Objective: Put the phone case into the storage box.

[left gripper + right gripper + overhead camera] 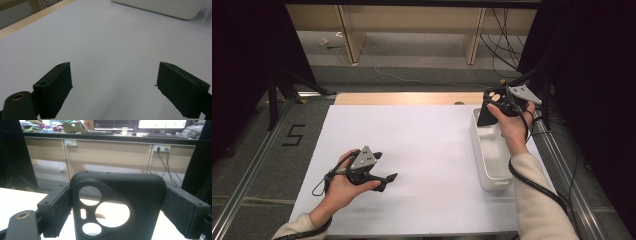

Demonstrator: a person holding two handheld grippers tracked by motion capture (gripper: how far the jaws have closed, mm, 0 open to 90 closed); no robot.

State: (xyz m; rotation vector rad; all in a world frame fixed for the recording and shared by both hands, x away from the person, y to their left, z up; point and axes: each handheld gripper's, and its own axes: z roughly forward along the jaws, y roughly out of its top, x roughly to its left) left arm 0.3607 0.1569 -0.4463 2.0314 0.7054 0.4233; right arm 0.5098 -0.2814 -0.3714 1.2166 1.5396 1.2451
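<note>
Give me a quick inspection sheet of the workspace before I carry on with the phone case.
Surface: white table top, bare in the middle.
Job's things: black phone case with camera cut-outs, held upright over the far end of the white bin; the bin looks empty where visible.
Clutter: nothing seen on the table.
Grippers: right gripper shut on the case's sides; left gripper open, nothing between its jaws, low over the table.
Cables: one cable trails along the right sleeve; loose leads on the floor beyond.
Surroundings: wooden desks behind, floor marked 5.
</note>
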